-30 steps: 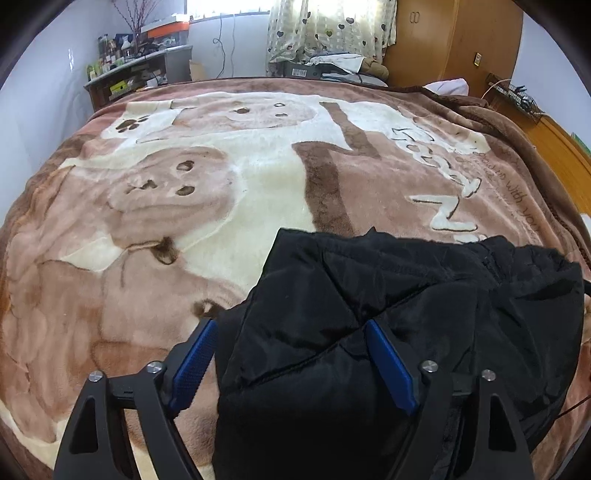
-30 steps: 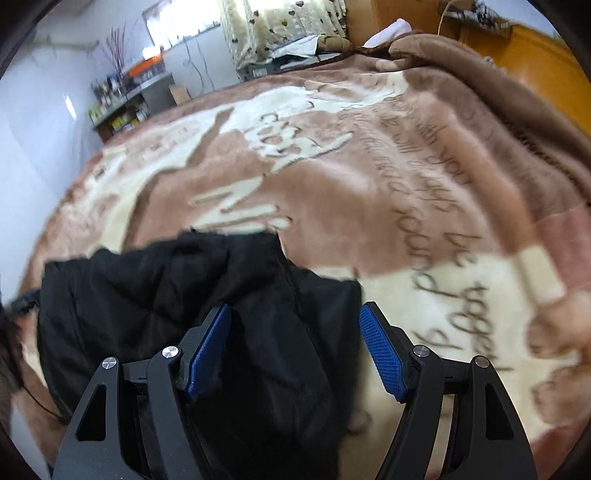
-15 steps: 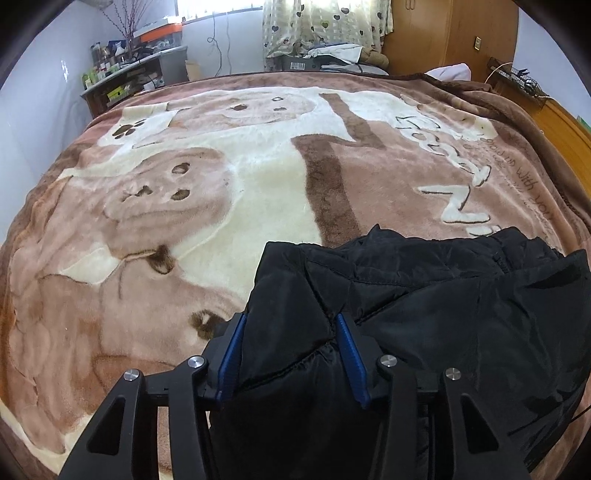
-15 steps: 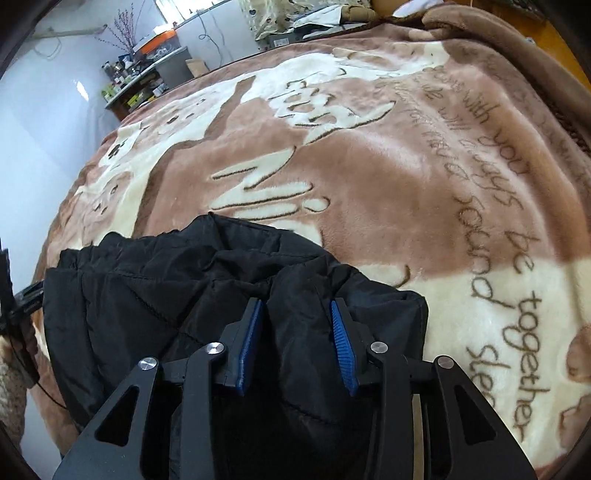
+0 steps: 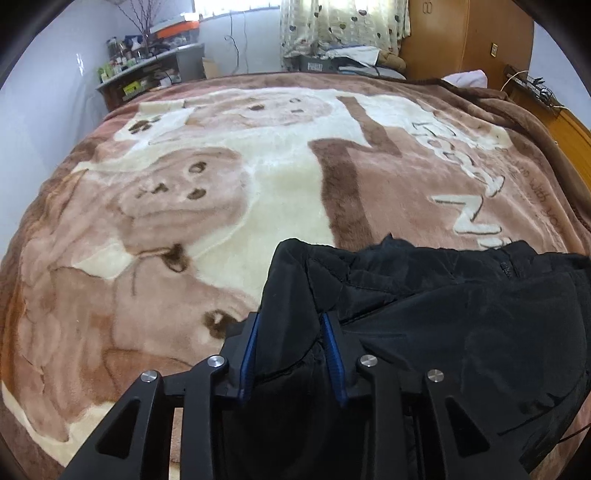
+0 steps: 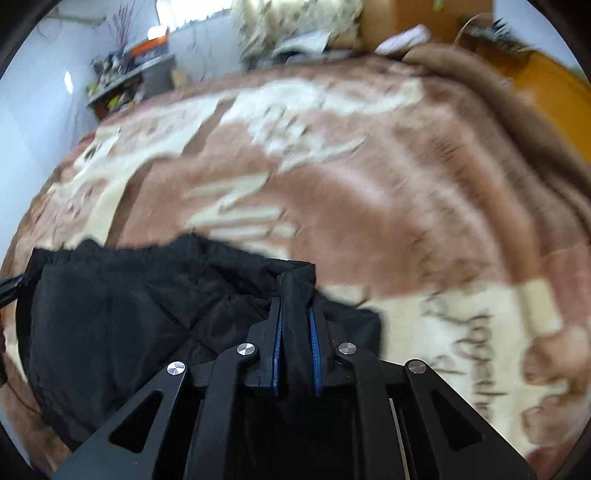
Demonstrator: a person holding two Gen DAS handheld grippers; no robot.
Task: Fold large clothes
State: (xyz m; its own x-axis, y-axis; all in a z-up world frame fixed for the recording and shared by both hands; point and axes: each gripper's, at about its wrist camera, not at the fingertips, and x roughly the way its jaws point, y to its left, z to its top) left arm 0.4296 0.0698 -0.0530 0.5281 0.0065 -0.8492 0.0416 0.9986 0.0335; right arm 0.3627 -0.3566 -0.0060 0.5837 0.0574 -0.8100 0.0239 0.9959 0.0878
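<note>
A black padded jacket [image 5: 424,314] lies bunched at the near edge of the bed. My left gripper [image 5: 291,325] is shut on a thick fold at the jacket's left end. My right gripper [image 6: 295,314] is shut on a narrow fold at the jacket's right end [image 6: 129,314]. The right wrist view is blurred by motion. The jacket's lower part is hidden behind both grippers.
The bed is covered by a brown and cream plush blanket [image 5: 258,177] with bear figures and lettering. A cluttered shelf [image 5: 147,74] stands at the far left, curtains [image 5: 343,26] at the back, a wooden wardrobe [image 5: 461,37] and a wooden bedside unit [image 5: 569,125] at the right.
Both grippers closed from wide open onto folds of the jacket. The right gripper has since moved, lifting its fold and blurring its view.
</note>
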